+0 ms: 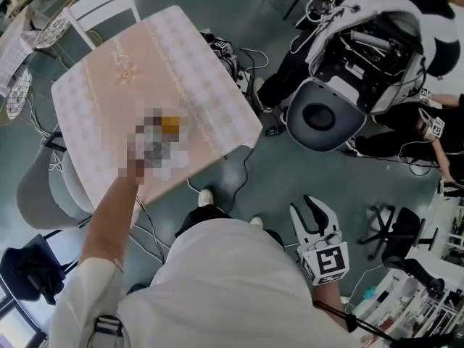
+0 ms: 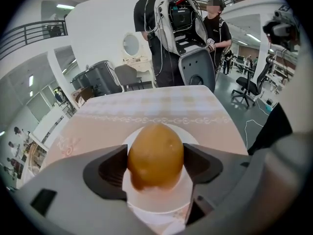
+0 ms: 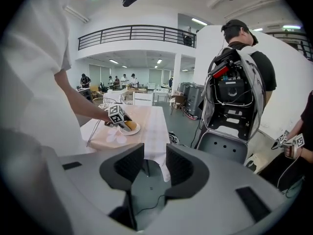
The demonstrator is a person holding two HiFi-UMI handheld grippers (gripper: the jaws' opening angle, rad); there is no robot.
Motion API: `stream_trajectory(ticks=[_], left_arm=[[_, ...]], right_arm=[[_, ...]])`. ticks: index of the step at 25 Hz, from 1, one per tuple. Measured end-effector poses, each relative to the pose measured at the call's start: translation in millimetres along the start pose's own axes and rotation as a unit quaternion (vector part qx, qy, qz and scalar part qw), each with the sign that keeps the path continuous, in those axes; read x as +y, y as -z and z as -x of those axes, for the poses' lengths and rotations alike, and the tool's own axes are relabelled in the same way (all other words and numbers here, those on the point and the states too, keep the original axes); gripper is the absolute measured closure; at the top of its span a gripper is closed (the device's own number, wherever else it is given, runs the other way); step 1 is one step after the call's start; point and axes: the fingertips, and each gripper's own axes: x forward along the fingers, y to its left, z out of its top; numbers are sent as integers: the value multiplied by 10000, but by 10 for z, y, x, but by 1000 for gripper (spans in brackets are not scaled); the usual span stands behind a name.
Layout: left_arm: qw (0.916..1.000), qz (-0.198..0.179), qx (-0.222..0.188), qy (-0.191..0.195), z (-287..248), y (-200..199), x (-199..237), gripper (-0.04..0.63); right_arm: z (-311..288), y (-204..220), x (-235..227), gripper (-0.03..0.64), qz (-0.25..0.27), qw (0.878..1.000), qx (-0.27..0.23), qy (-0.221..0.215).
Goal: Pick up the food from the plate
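Note:
A round yellow-orange piece of food (image 2: pixel 155 155) sits on a small white plate (image 2: pixel 157 202) on the table with the pale checked cloth (image 1: pixel 145 56). My left gripper (image 2: pixel 155 164) is open, with a jaw on each side of the food and the pads close against it. In the head view the food (image 1: pixel 170 125) shows beside a mosaic patch that covers the left gripper. From the right gripper view, the left gripper (image 3: pixel 117 115) reaches down to the plate (image 3: pixel 134 130). My right gripper (image 1: pixel 310 210) hangs low at my right side, away from the table, jaws a little apart and empty.
A grey chair (image 1: pixel 40 194) stands at the table's left, a white chair (image 1: pixel 101 6) behind it. A person carrying a grey backpack rig (image 1: pixel 362 56) stands right of the table. Cables (image 1: pixel 250 56) lie on the floor. A black office chair (image 1: pixel 395 234) is at the right.

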Motion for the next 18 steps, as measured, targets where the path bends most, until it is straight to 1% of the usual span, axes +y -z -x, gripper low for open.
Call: stream_trajectory(ticks=[3, 9, 14, 18], left_arm=[[9999, 119, -22, 14, 21, 2, 12, 233], [9995, 249, -170, -99, 182, -116, 3, 233], [9981, 475, -323, -234, 401, -230, -63, 233], [9952, 696, -579, -372, 641, -378, -145, 233]], right_arm=[[2, 29, -3, 479, 1, 10000, -13, -6], [48, 36, -25, 479, 29, 9999, -113, -81], [107, 86, -52, 479, 51, 9996, -207, -210], [159, 127, -97, 479, 113, 9988, -303, -358]])
